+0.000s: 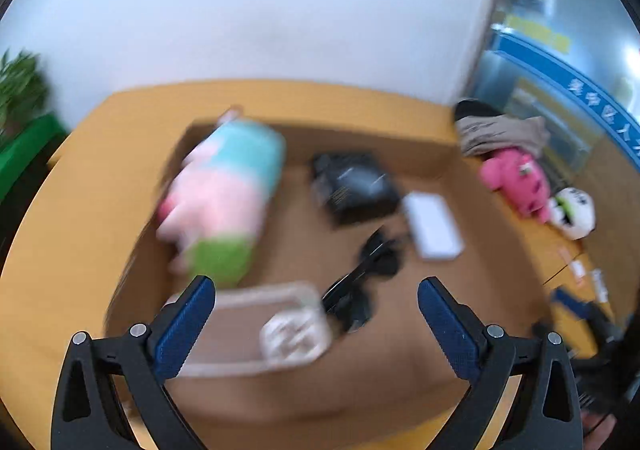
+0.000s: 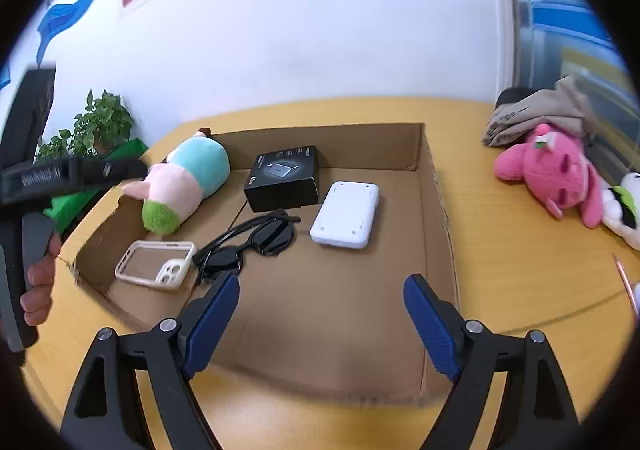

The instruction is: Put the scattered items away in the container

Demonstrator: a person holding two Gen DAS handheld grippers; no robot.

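Observation:
A shallow cardboard box (image 2: 434, 186) lies on the yellow table. In it are a pastel plush (image 2: 184, 180), a black carton (image 2: 284, 178), a white device (image 2: 346, 214), black sunglasses (image 2: 252, 242) and a clear phone case (image 2: 156, 264). The blurred left wrist view shows the same box (image 1: 400, 154), plush (image 1: 228, 194), carton (image 1: 356, 190), white device (image 1: 432, 224), sunglasses (image 1: 360, 282) and case (image 1: 280, 326). My left gripper (image 1: 316, 290) is open and empty above the case. My right gripper (image 2: 322, 288) is open and empty over the box's near part.
A pink plush (image 2: 552, 174) and a white and green plush (image 2: 624, 210) lie on the table right of the box, next to a beige cloth (image 2: 536, 114). A potted plant (image 2: 96, 126) stands at the left. The table's near edge runs just below the box.

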